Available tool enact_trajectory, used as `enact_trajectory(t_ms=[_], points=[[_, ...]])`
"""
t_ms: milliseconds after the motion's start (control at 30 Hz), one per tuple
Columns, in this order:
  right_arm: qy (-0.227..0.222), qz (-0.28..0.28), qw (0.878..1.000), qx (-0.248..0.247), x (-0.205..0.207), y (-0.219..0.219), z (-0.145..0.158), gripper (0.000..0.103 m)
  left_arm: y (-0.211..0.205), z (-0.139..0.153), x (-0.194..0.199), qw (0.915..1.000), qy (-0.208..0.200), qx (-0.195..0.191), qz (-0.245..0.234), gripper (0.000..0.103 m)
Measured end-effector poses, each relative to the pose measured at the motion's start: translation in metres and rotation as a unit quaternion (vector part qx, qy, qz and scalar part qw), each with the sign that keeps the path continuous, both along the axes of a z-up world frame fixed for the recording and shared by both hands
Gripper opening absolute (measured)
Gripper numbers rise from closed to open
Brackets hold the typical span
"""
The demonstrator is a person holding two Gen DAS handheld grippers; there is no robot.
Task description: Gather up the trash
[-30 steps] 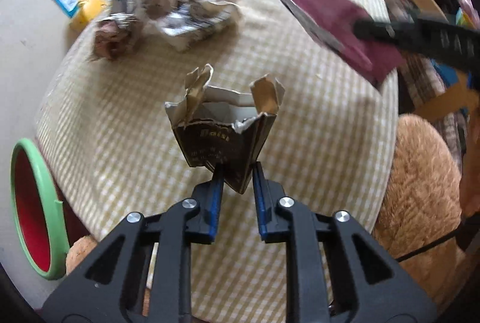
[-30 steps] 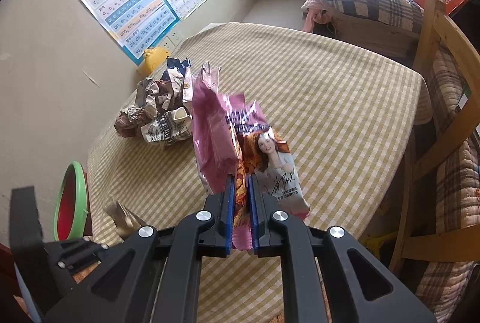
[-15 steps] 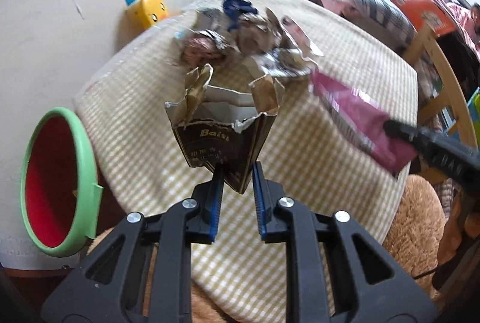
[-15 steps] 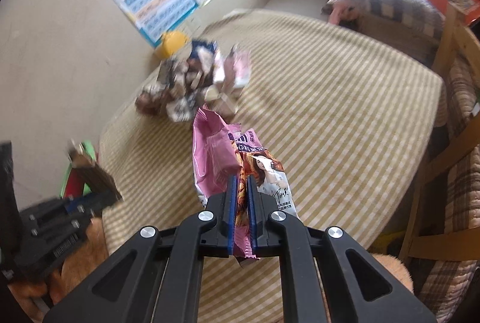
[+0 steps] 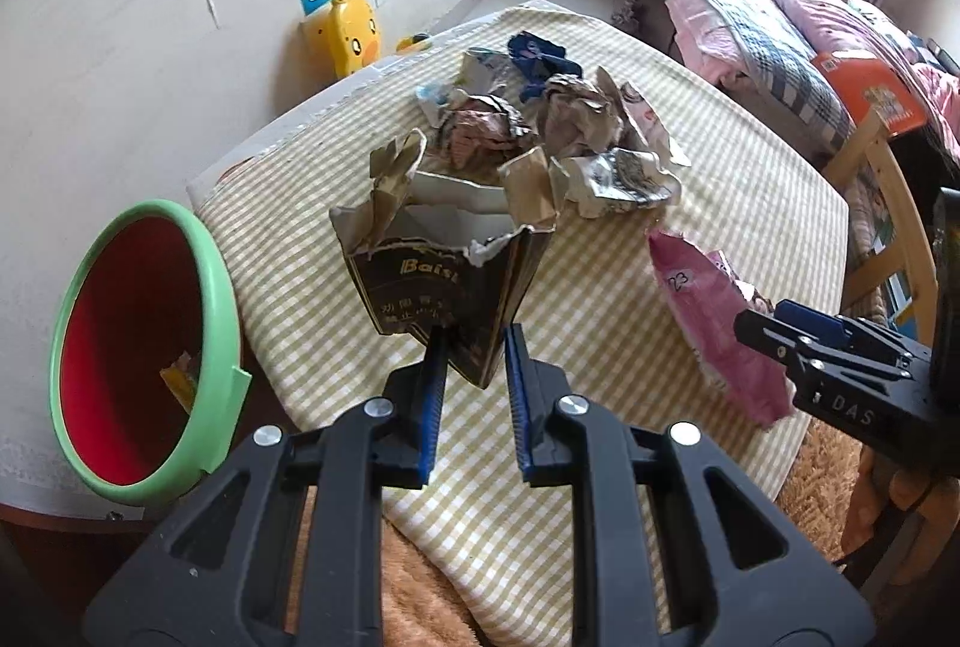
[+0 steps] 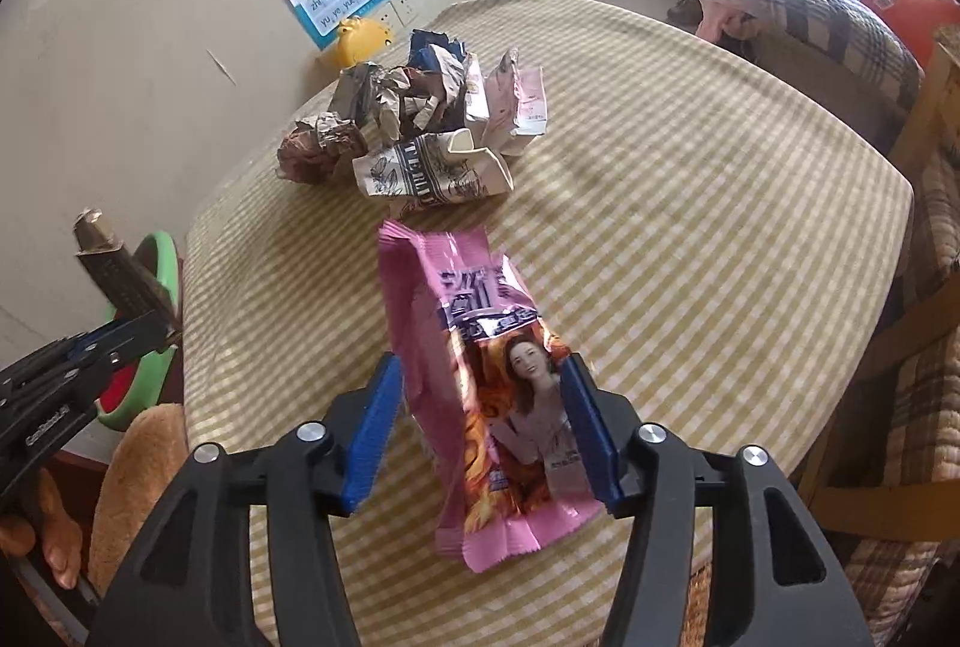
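My left gripper (image 5: 474,347) is shut on the bottom corner of a torn dark carton (image 5: 432,275) and holds it upright above the table's near edge. The carton (image 6: 114,275) and the left gripper (image 6: 138,329) also show at the left of the right wrist view. My right gripper (image 6: 480,377) has its jaws opening. A pink snack bag (image 6: 456,299) hangs loose between them and the pads do not press it. From the left wrist view the pink bag (image 5: 708,311) hangs in front of the right gripper (image 5: 780,329). A red bin with a green rim (image 5: 222,299) stands left of the table.
A heap of crumpled wrappers and cartons (image 5: 558,125) lies at the far side of the checked tablecloth (image 5: 720,203). A wooden chair (image 5: 894,203) and a bed (image 5: 750,23) are at the right. A brown plush toy (image 6: 138,473) sits below the near edge, a yellow duck toy (image 5: 348,35) by the wall.
The right jaws have gone from shut on the pink bag to wide apart, and the bag has slipped lower. The left gripper has moved with the carton, bringing the bin closer into view.
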State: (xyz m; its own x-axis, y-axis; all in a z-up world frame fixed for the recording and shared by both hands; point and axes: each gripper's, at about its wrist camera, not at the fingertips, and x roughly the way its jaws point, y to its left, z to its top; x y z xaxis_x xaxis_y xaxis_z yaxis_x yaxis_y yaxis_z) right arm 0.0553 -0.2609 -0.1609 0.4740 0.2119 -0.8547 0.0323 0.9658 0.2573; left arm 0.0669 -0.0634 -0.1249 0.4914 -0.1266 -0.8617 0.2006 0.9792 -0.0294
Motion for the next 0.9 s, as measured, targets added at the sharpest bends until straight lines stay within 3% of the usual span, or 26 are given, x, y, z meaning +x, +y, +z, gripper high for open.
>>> enact_trajectory(t_ms=[300, 533, 900], points=[[0.014, -0.002, 0.999, -0.043, 0.02, 0.007, -0.013, 0.073, 0.019, 0.002, 0.001, 0.9996, -0.006, -0.01, 0.024, 0.019], [0.015, 0.005, 0.997, -0.074, 0.021, 0.019, -0.014, 0.076, 0.033, -0.001, 0.002, 0.999, -0.003, -0.017, 0.04, 0.019], [-0.012, 0.028, 0.999, -0.042, 0.019, 0.021, 0.013, 0.078, 0.044, 0.001, 0.001, 0.9985, -0.006, -0.024, 0.05, 0.019]])
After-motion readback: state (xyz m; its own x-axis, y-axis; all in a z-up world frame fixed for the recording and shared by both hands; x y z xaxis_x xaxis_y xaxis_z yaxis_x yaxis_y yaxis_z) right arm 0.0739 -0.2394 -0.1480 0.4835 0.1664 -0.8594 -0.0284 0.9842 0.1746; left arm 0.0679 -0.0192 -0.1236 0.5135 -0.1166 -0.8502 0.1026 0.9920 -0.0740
